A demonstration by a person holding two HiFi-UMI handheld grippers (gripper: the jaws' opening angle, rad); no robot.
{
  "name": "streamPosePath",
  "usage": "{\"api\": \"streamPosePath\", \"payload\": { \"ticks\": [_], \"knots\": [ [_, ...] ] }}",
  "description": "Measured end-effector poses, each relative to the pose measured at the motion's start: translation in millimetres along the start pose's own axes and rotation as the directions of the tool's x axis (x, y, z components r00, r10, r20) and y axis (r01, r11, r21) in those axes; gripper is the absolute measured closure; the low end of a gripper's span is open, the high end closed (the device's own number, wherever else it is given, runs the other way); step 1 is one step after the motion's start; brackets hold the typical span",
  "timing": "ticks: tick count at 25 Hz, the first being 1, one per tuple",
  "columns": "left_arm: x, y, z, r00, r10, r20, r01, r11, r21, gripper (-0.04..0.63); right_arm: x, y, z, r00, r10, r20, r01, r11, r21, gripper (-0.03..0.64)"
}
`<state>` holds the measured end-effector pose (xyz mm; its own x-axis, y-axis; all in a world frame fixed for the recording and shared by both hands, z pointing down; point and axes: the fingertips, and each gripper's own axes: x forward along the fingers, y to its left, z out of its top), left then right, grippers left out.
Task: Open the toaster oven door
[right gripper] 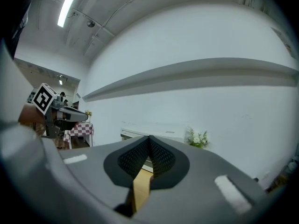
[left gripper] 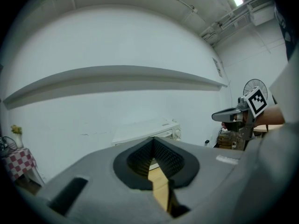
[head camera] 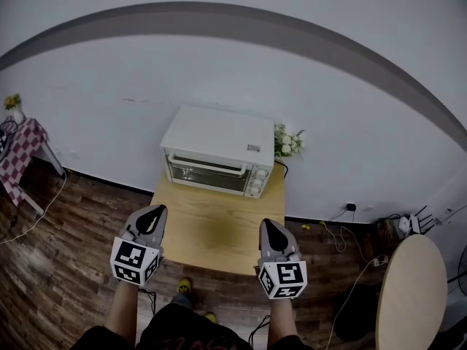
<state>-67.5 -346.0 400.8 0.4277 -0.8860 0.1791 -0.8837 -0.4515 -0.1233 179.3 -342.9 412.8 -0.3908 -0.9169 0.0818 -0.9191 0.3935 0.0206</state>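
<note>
White wall (head camera: 219,71) filled the upper half of the head view, with dark wood floor (head camera: 66,239) across the lower left. A pale wooden surface (head camera: 219,232) stood at frame centre, its far end against the wall. A round table (head camera: 412,297) showed at the lower right edge, and a checked cloth (head camera: 18,155) at the far left.

The white oven (head camera: 219,148) sat at the far end of the surface, just above frame centre. Its glass door (head camera: 208,173) was closed and faced the camera, with knobs (head camera: 257,183) in a column at the right of the front. Flowers (head camera: 288,143) stood just beside the oven's right side.

The left gripper (head camera: 157,211) was at the lower left of the surface's near end and the right gripper (head camera: 268,224) at the lower right, both pointing toward the oven and well apart from it. Each gripper's own view showed its jaws together at the tips with nothing between them: the left gripper (left gripper: 152,141) and the right gripper (right gripper: 149,139) were both closed and empty.
</note>
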Motion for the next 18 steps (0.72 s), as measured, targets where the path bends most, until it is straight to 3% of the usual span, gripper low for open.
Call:
{"api": "streamPosePath", "payload": {
  "ticks": [11, 18],
  "knots": [
    [77.8, 55.9, -11.6, 0.996, -0.078, -0.048, 0.079, 0.997, 0.024, 0.597, 87.4, -2.9, -2.3, 0.999, -0.024, -0.040, 0.023, 0.999, -0.031, 0.607],
    [118.7, 87.3, -15.9, 0.989, -0.122, -0.086, 0.130, 0.987, 0.094, 0.597, 136.6, 0.4, -5.7, 0.996, -0.036, -0.087, 0.029, 0.997, -0.072, 0.607]
  ]
}}
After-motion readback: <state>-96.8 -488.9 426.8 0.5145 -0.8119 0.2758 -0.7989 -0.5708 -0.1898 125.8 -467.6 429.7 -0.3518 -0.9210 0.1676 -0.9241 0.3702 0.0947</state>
